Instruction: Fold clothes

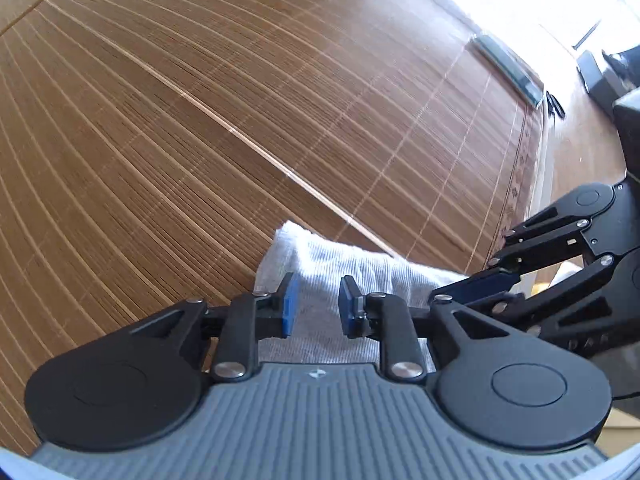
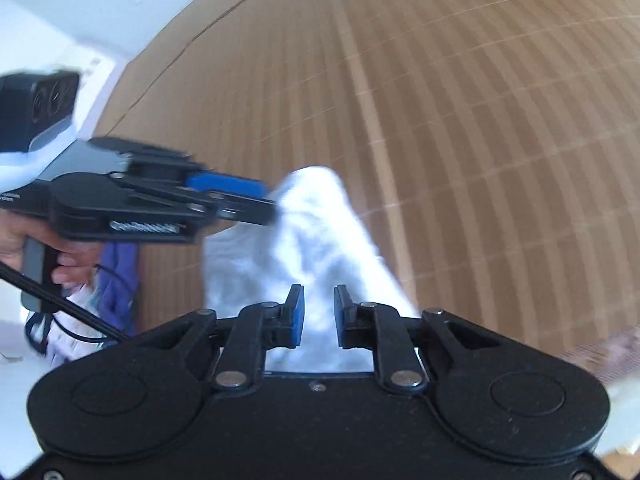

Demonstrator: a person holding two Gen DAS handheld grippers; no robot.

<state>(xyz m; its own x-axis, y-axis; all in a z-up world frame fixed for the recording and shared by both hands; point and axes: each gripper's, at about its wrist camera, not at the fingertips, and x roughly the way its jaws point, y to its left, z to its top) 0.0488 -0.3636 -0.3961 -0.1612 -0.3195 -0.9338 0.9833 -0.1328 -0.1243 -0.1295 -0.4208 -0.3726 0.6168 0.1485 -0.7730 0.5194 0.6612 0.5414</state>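
Sock (image 2: 320, 240), lengthwise away from camera

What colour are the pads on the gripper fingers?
Blue pads, clearest in the left wrist view.

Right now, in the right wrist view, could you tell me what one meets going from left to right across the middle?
The person's hand on the handle → left tongs reaching in → white cloth → bare bamboo mat.
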